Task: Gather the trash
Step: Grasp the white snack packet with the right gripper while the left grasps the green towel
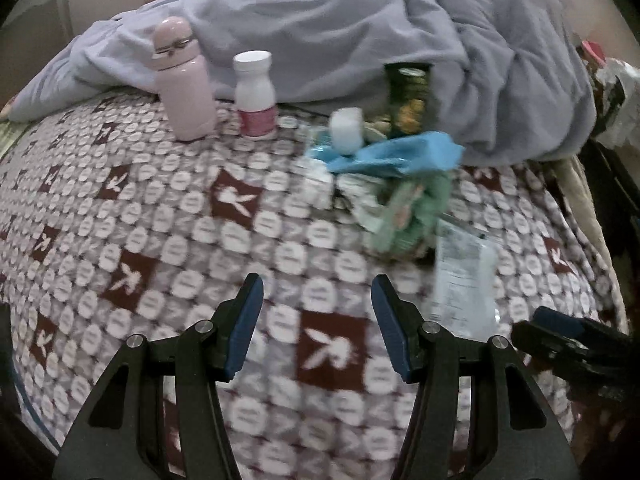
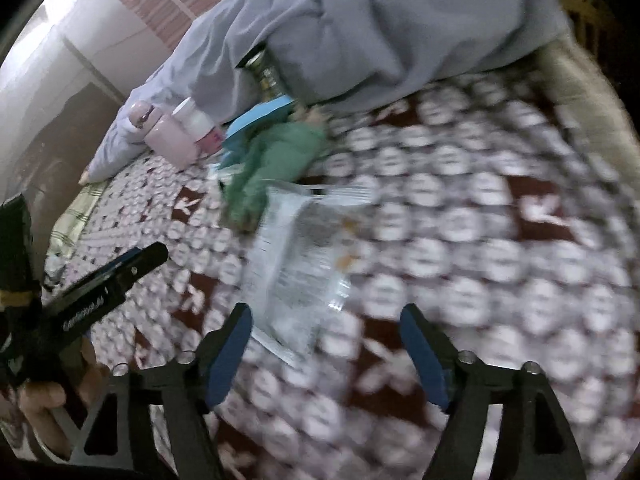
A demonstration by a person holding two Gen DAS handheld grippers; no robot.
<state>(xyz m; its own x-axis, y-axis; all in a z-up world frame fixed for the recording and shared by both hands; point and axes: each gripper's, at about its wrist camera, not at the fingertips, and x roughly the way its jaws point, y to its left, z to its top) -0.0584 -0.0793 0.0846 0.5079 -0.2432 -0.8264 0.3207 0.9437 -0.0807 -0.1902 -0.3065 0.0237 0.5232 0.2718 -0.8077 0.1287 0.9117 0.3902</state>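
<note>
Left gripper (image 1: 317,320) spread wide, holding nothing, above patterned bedspread (image 1: 168,248). Right gripper (image 2: 326,344) likewise apart; clear wrapper (image 2: 300,264) at eleven o'clock.

I see a clear printed wrapper (image 1: 464,280) flat on bed; green wrapper (image 1: 404,212) and blue bag (image 1: 396,154) crumpled, piled behind it.

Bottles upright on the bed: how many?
2. The pink flask stands far left against the grey blanket; the white pill bottle stands just right of it. A dark can stands further right; the blanket may hide more.
</note>
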